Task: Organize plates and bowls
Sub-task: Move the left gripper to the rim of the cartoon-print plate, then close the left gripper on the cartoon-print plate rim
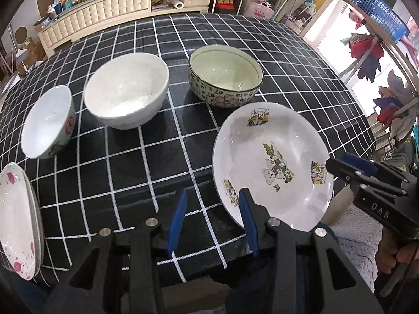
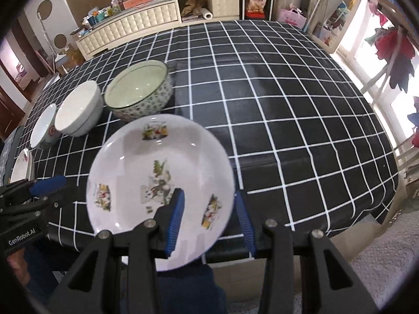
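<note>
A white plate with cartoon prints (image 2: 157,183) lies at the near edge of the checked table and overhangs it; it also shows in the left wrist view (image 1: 272,167). My right gripper (image 2: 209,217) is open, with its jaws on either side of the plate's right rim; it shows in the left wrist view (image 1: 348,168). My left gripper (image 1: 213,219) is open and empty, just left of the plate. A floral bowl (image 1: 225,78), a plain white bowl (image 1: 127,90) and a small pink-flowered bowl (image 1: 48,123) stand in a row behind. A pink-patterned plate stack (image 1: 18,233) lies at far left.
The black-and-white checked tablecloth (image 2: 288,110) covers the table. A low cream cabinet (image 2: 131,26) with clutter stands behind the table. A drying rack with clothes (image 2: 392,52) stands to the right. Grey carpet (image 2: 379,261) lies below the table's near edge.
</note>
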`<state>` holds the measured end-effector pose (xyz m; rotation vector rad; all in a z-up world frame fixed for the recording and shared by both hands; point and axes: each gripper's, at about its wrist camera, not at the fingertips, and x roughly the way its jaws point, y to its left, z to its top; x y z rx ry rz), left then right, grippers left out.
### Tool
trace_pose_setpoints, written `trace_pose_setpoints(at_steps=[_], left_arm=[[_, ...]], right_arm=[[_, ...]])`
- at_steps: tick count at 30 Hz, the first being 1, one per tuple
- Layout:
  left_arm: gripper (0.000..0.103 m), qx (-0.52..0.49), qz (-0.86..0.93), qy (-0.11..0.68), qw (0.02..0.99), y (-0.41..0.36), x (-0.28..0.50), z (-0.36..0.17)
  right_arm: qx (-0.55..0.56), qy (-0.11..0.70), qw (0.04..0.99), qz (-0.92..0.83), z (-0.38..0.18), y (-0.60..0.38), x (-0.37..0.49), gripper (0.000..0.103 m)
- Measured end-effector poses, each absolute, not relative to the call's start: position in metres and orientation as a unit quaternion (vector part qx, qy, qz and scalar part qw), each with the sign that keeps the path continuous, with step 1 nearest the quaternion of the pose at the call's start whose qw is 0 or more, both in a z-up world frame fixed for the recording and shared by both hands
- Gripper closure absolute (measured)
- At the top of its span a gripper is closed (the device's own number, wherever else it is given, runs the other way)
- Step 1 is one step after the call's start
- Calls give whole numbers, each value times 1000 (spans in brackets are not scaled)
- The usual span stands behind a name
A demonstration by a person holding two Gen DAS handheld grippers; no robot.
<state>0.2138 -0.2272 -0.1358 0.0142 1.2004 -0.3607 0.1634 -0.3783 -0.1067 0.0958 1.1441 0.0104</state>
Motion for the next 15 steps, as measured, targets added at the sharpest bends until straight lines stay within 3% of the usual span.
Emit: trace_pose_setpoints(at_steps=[9, 15], left_arm=[[66, 21, -165, 574, 802, -238, 230, -154], [83, 13, -174, 588, 790, -243, 237, -170]], right_arm=[[58, 557, 828, 7, -127, -388, 177, 58], [60, 563, 824, 8, -137, -389, 184, 61]])
